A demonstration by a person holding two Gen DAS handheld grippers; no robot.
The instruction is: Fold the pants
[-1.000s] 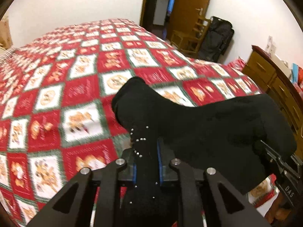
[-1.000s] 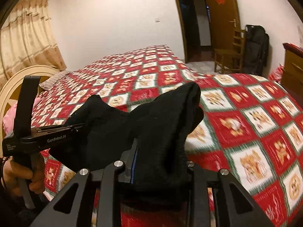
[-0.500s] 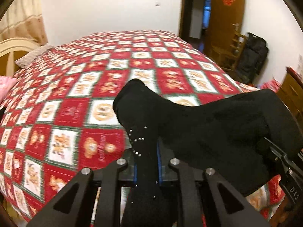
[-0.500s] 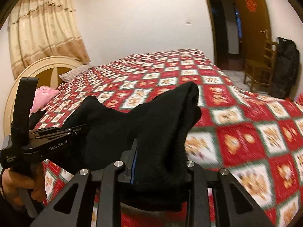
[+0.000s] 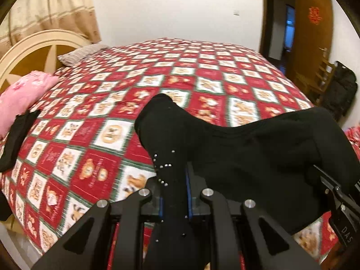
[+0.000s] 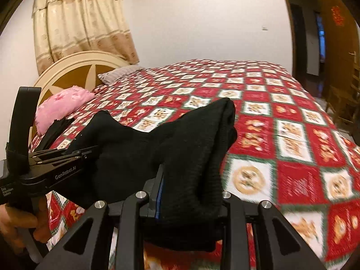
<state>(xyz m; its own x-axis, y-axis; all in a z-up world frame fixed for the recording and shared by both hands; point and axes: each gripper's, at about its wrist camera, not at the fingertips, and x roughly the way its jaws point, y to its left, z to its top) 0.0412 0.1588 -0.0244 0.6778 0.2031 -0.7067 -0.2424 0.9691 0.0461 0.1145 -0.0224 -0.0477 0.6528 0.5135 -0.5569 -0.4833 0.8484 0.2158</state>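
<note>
The black pants [image 5: 258, 153] look soft, thick and fairly light: a knit or fleecy cloth with small silver studs near one edge, limp enough to sag in a shallow curve between its two held points and to droop below each grip. I judge that it will not slip readily, since the fuzzy surface bunches between the pads, but it has no stiffness of its own, so any unheld part will hang and swing. The sensible places to hold are the outer edges or corners of one end, well apart, so that the cloth spreads flat when lowered. The left tongs [image 5: 174, 193] are clamped on a narrow bunched fold, with cloth rising ahead of the fingers in a rounded peak and trailing back under them. The right tongs [image 6: 191, 193] are clamped on a thicker ribbed wad, perhaps the waistband, though I cannot tell for sure. Each tool shows at the edge of the other's view, with the garment stretched between them. The pants hang in the air above the near part of the bed [image 5: 108, 135], clear of its red checked quilt; a pink pillow [image 6: 63, 105] and another dark garment [image 5: 18, 135] lie near the headboard [image 6: 74, 72], well apart from the held cloth
</note>
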